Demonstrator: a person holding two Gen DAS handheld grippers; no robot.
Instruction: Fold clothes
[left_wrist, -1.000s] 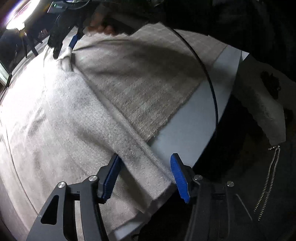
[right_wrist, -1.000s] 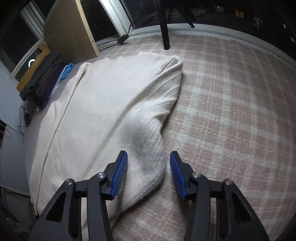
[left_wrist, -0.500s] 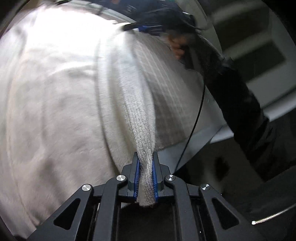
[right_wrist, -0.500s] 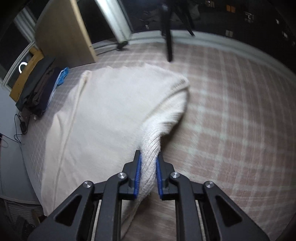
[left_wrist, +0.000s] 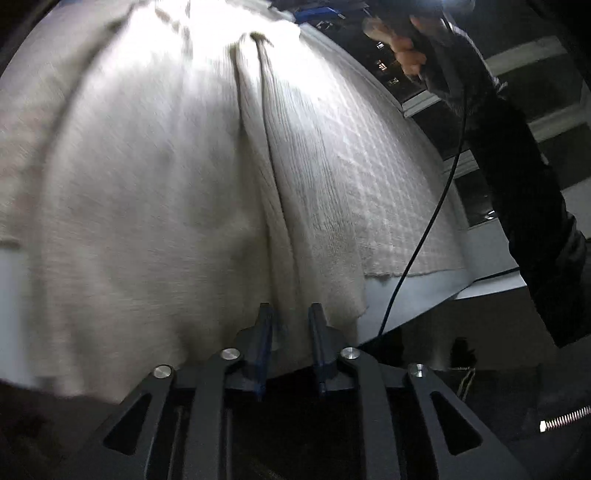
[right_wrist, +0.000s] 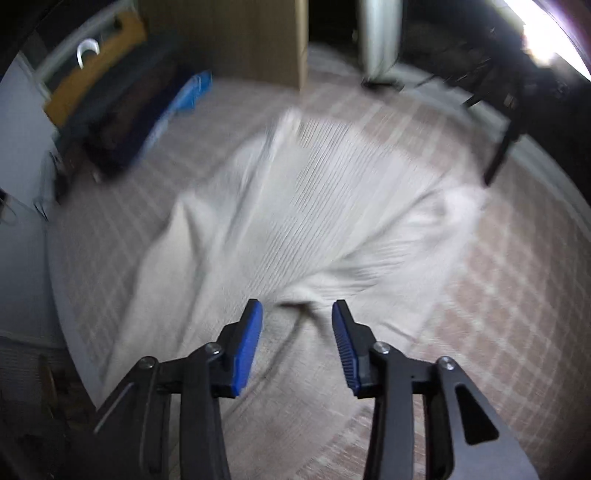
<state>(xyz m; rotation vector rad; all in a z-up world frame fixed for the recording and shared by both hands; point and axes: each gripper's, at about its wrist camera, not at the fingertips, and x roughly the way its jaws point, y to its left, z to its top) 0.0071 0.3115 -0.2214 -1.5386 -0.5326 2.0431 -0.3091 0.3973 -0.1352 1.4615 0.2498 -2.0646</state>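
Note:
A cream ribbed knit garment (left_wrist: 147, 184) lies spread over a checked cloth on the table. In the left wrist view my left gripper (left_wrist: 290, 325) is shut on a bunched fold of the garment's near edge, the cloth passing between the blue pads. In the right wrist view the same garment (right_wrist: 314, 206) lies rumpled and folded over on the checked cloth. My right gripper (right_wrist: 297, 332) is open just above its near fold, with nothing between the pads. The right hand and its gripper (left_wrist: 321, 14) show at the top of the left wrist view.
The checked pink cloth (right_wrist: 517, 295) covers the round table. A stack of dark folded clothes (right_wrist: 122, 110) with a blue item lies at the far left, beside a wooden board (right_wrist: 240, 37). A black cable (left_wrist: 436, 206) hangs across the table's right edge (left_wrist: 424, 295).
Both grippers closed on the garment's edge half a second ago and carried it over. Now my right gripper has opened and let go; my left gripper still grips its fold.

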